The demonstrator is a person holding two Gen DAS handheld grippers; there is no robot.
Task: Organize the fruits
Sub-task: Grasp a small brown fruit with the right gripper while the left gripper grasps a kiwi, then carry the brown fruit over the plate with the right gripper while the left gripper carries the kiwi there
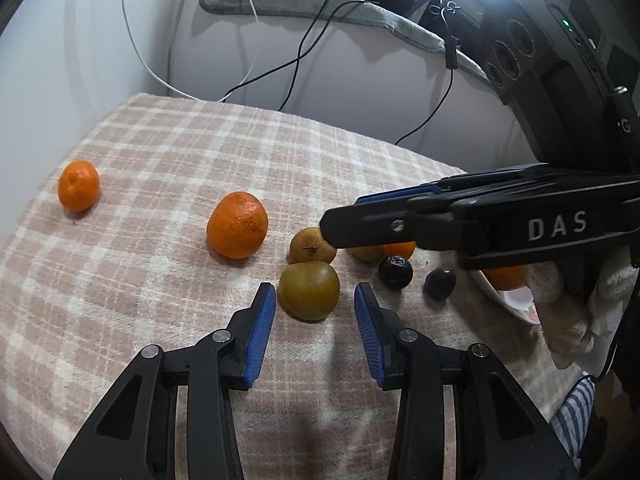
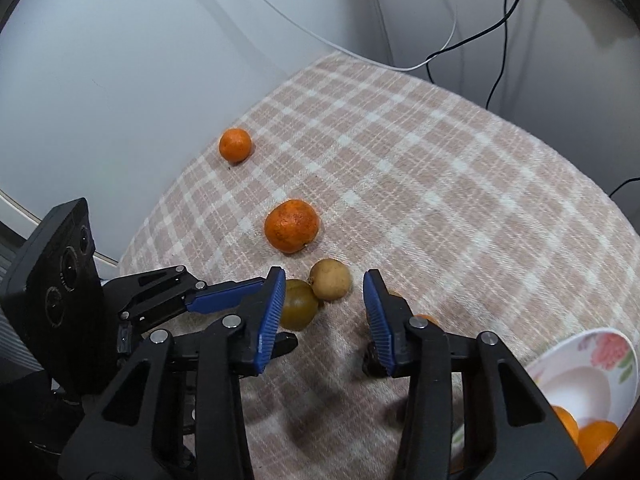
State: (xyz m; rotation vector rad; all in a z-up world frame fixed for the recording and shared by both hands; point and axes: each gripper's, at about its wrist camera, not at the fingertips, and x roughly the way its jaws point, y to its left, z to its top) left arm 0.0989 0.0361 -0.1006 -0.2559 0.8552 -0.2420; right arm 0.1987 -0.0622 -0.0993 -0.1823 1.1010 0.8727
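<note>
An olive-green fruit lies on the checked cloth just past the tips of my left gripper. Its blue pads stand either side without pressing, so it is open. My right gripper reaches in from the right, above a tan fruit. In the right wrist view that tan fruit sits between the tips of the right gripper, which is open and clear of it. The olive fruit lies beside it, between the fingers of the left gripper.
A large mandarin and a small mandarin lie further left. Two dark plums sit right of the olive fruit. A flowered bowl holding oranges stands at the right edge. Cables hang down the white wall behind.
</note>
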